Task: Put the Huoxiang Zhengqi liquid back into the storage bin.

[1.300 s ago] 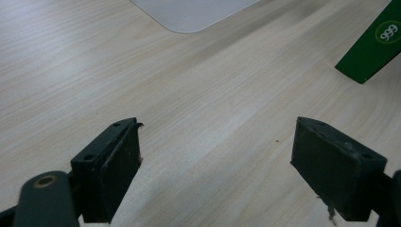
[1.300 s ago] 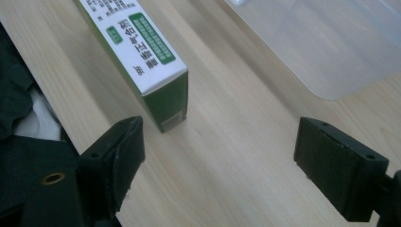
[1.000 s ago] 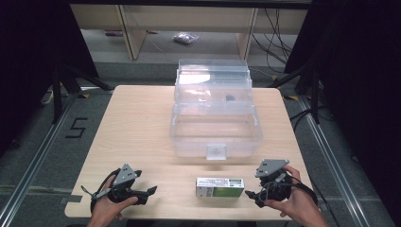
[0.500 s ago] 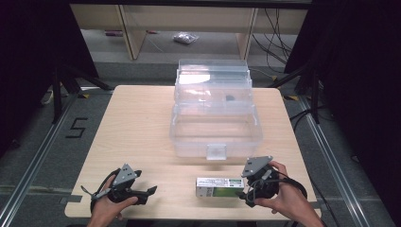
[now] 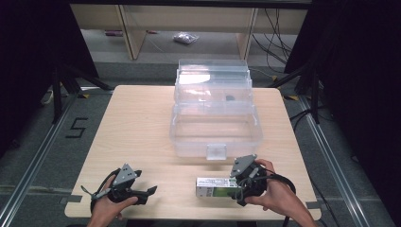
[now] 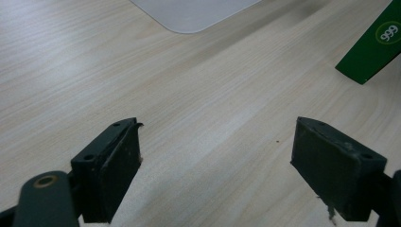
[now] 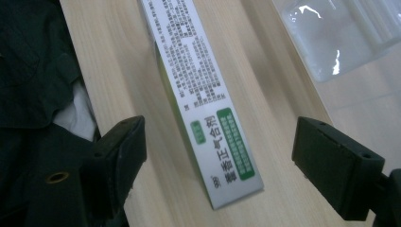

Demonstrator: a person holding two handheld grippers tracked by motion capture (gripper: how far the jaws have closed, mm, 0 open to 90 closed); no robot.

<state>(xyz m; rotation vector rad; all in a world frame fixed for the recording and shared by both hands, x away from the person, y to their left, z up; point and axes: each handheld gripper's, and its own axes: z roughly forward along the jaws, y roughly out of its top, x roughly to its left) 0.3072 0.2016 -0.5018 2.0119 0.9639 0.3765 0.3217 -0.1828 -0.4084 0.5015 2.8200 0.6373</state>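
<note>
1. Small box [image 5: 215,187], white and green with printed text, lies flat on the wooden table [image 5: 137,123] near the front edge, right of centre, just in front of the clear container [image 5: 215,127].
2. In the right gripper view the box [image 7: 203,94] runs lengthwise away from the camera, its near end between the two jaws, touching neither pad.
3. Right gripper [image 5: 239,189] is at the box's right end, held in the person's right hand [image 5: 276,196]; jaws spread wide, nothing gripped.
4. Left gripper [image 5: 149,191] sits near the front left of the table, held in the left hand [image 5: 111,205], pointing toward the box, well apart from it.
5. Left gripper view: jaws wide apart over bare wood, nothing between them; a green corner of the box [image 6: 373,45] marked "999" shows at upper right.
6. Clear container is a lidded plastic case in stepped tiers, a latch tab at its front, standing mid-table; a small dark item [image 5: 229,98] shows inside the upper tier, too small to tell what.
7. Beyond the table: grey floor, wooden shelf legs [image 5: 130,28], a small bag [image 5: 185,38] on the floor, cables [image 5: 279,28] at right.
8. A "5" mark [image 5: 78,127] is on the floor left of the table.
</note>
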